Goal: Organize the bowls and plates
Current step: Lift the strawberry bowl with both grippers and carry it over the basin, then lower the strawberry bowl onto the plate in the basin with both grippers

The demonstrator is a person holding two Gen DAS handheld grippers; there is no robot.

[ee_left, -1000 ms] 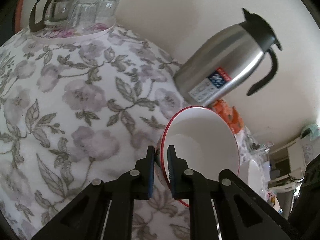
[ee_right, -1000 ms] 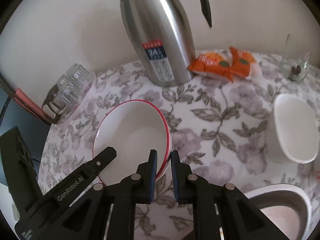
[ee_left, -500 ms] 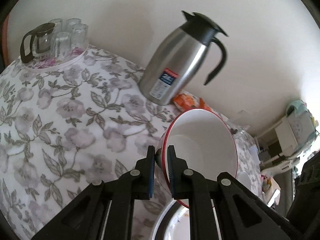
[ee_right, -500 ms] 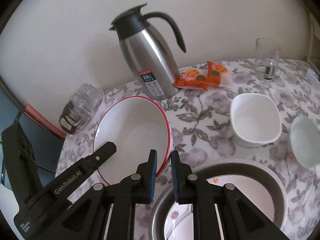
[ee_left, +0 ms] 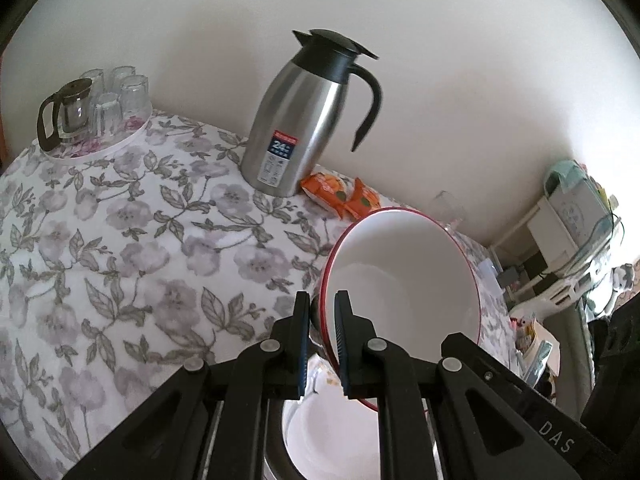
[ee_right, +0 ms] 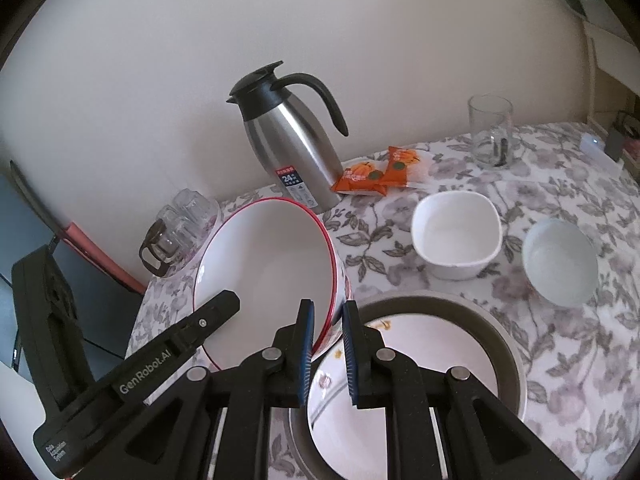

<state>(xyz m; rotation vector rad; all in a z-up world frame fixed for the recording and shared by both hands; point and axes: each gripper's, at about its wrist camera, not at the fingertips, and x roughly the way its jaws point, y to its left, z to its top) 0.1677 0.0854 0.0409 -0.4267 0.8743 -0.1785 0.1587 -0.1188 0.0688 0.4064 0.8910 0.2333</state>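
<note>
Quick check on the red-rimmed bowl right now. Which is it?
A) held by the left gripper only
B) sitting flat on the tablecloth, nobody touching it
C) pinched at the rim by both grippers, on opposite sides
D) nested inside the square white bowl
C: the left gripper and the right gripper each clamp the rim of the red-rimmed bowl, which hangs tilted over the plates, apart from the square white bowl.
</note>
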